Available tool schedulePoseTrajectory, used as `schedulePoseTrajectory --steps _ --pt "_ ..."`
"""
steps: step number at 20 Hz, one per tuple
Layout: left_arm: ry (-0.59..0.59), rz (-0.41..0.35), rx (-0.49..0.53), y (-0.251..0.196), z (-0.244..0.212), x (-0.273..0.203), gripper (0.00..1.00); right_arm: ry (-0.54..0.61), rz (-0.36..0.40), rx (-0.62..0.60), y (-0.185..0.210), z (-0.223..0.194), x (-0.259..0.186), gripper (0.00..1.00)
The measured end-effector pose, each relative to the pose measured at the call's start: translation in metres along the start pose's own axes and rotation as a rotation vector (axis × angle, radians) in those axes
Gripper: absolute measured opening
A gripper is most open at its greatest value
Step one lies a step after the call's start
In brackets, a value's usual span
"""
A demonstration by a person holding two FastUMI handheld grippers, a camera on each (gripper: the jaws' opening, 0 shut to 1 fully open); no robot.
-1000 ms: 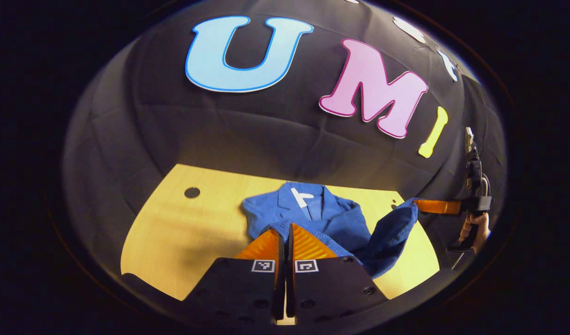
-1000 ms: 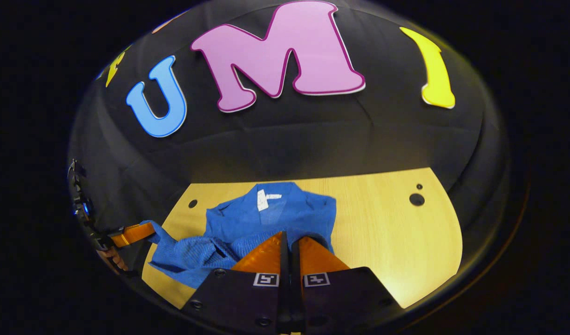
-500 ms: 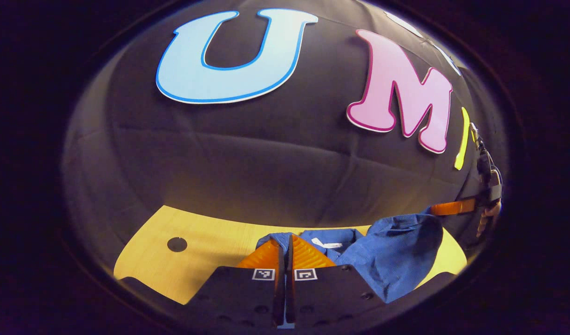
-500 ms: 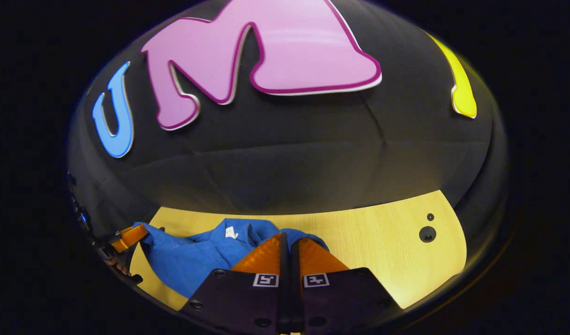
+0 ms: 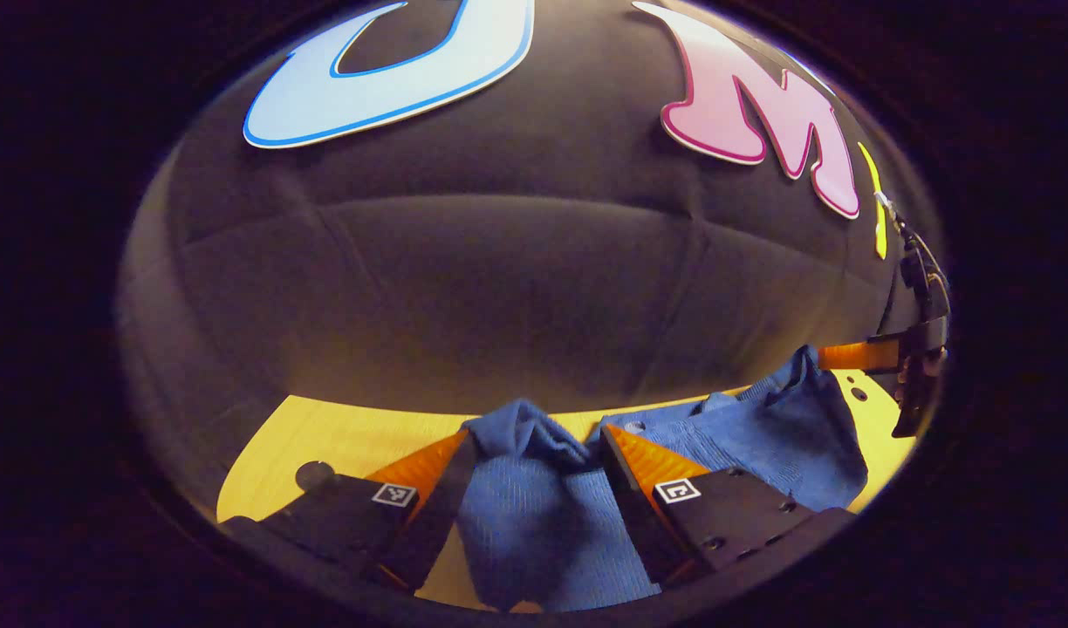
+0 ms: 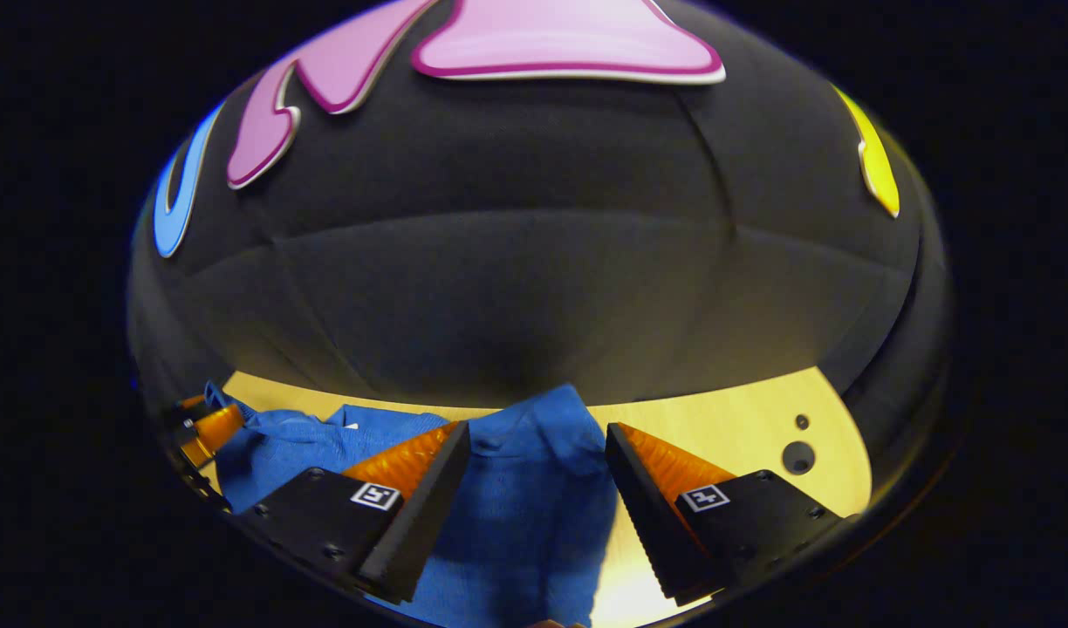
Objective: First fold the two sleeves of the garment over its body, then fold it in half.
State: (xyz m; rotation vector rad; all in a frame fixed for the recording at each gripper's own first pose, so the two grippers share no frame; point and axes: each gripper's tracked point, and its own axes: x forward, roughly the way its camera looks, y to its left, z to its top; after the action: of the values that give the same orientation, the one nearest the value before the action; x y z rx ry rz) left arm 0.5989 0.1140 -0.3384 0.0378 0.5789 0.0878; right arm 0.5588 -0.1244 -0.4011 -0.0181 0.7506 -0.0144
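left gripper view: left gripper at the bottom centre of the frame, jaws spread wide, nothing pinched. between the fingers a peaked bunch of blue garment, rising to a small hump just above the fingertips and falling away toward the bottom edge. cannot tell whether the cloth brushes the inner faces of the fingers; no squeeze visible. more of the same blue knit stretched off to the right of the frame, lying over a pale wooden table. a dark round hole in the tabletop at lower left, just beside the left finger. at the far right edge, the other gripper seen from the side, its tip right at a raised corner of the cloth; too small and too far out in the fisheye to judge its jaws from here. black cloth wall across the upper part of the frame.

right gripper view: right gripper at the bottom centre, jaws likewise parted wide, holding nothing. blue garment between the fingers, bunched up to a soft peak at mid-frame and running down to the bottom edge. further cloth spread to the lower left, with a small white tag near its top. at the far lower left edge, the tip of the other gripper, touching or just beside the cloth's corner. wooden table bare at lower right, with two dark holes near the right rim.
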Motion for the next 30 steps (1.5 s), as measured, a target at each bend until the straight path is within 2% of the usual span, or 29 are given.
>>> schedulePoseTrajectory --steps 2,7,9,12,15,18,20,23,26,30 --pt "-0.038 -0.011 -0.018 -0.008 0.009 -0.023 0.84 -0.072 -0.01 -0.017 0.002 0.011 -0.024 0.99" --pt "-0.2 -0.02 -0.072 -0.011 0.049 -0.119 0.83 -0.194 -0.024 0.004 0.008 0.025 -0.119 0.99" --pt "-0.237 -0.034 -0.074 -0.011 0.054 -0.159 0.83 -0.223 -0.001 0.014 0.021 0.025 -0.157 0.98" --pt "-0.237 -0.034 -0.043 -0.013 0.038 -0.232 0.83 -0.222 0.014 -0.021 0.034 0.008 -0.214 0.98" --pt "-0.38 -0.033 0.031 -0.023 0.039 -0.314 0.83 -0.23 0.024 -0.066 0.05 -0.018 -0.279 0.98" --pt "-0.459 -0.055 0.076 -0.045 0.019 -0.403 0.82 -0.23 0.109 -0.071 0.082 -0.054 -0.358 0.97" --pt "-0.455 -0.092 0.053 -0.063 -0.005 -0.453 0.8 -0.213 0.132 -0.108 0.091 -0.083 -0.406 0.98" --pt "-0.409 -0.135 -0.067 -0.077 -0.052 -0.513 0.81 -0.191 0.139 -0.112 0.108 -0.135 -0.475 0.98" --pt "-0.397 -0.095 -0.139 -0.059 -0.072 -0.556 0.81 -0.2 0.133 -0.102 0.111 -0.158 -0.525 0.97" --pt "-0.398 -0.029 -0.134 -0.035 -0.09 -0.6 0.8 -0.211 0.116 -0.085 0.103 -0.167 -0.563 0.97"
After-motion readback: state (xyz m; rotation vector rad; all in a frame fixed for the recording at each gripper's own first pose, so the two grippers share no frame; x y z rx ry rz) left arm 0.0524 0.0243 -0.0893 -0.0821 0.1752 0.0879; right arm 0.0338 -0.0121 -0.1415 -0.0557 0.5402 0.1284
